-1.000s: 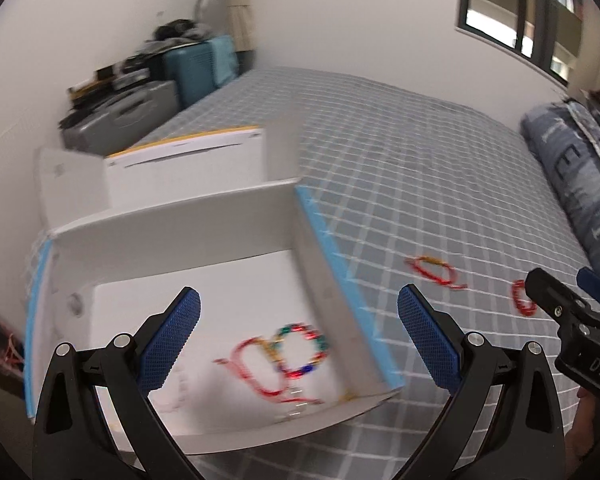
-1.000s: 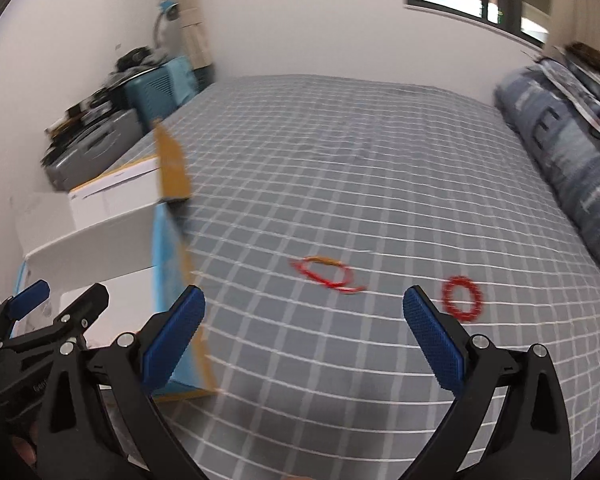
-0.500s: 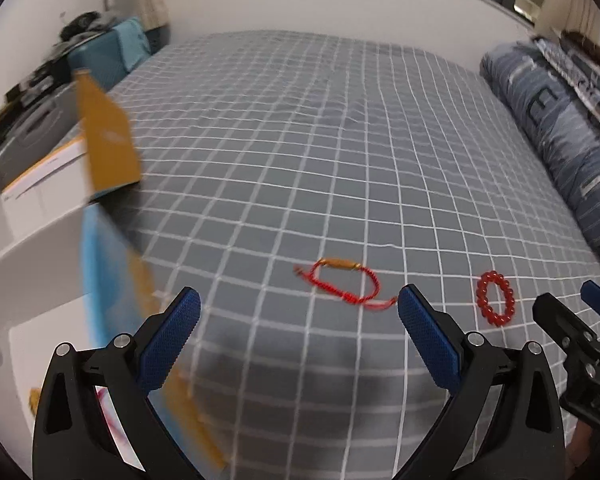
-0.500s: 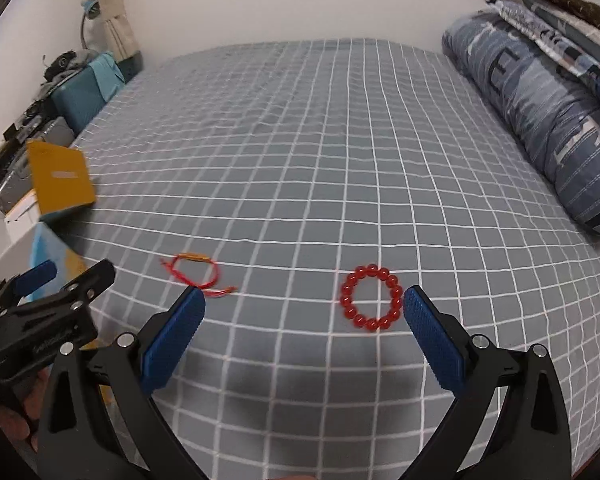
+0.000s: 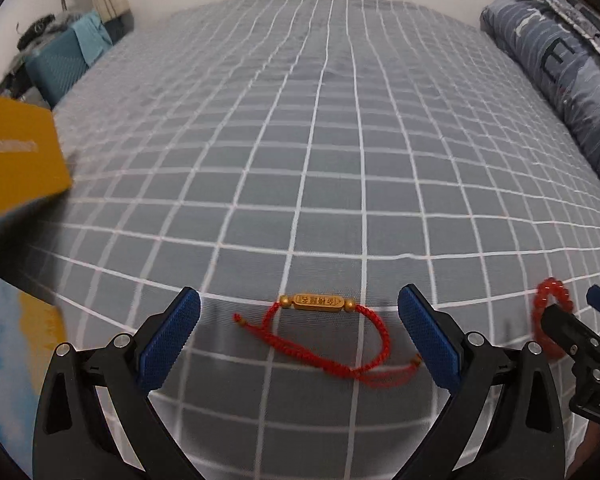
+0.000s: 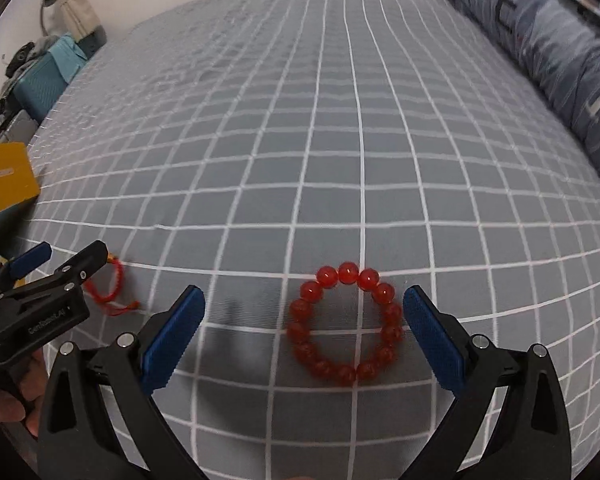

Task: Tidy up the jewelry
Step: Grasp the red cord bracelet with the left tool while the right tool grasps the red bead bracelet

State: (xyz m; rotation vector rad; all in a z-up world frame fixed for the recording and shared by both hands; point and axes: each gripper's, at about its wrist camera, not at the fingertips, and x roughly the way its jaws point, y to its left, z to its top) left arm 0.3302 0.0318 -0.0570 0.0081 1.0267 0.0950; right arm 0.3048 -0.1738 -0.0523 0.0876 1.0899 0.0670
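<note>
A red cord bracelet with a gold bar [image 5: 320, 303] lies on the grey checked bedspread, between the open jaws of my left gripper [image 5: 299, 340], which is empty and just above it. A red bead bracelet [image 6: 346, 326] lies between the open jaws of my right gripper [image 6: 303, 340], also empty. The cord bracelet shows partly in the right wrist view [image 6: 112, 290], behind the left gripper's body. The bead bracelet shows at the right edge of the left wrist view [image 5: 546, 320], partly hidden by the right gripper.
The box's yellow flap [image 5: 18, 160] and blue edge [image 5: 4, 344] stand at the left. A rolled blue quilt [image 6: 552, 52] lies along the right side of the bed. Suitcases and clutter [image 5: 60, 64] stand beyond the far left corner.
Both grippers have swung right, away from the box, and dropped closer to the bed. The left now frames the cord bracelet, the right frames the bead bracelet. Both stay open.
</note>
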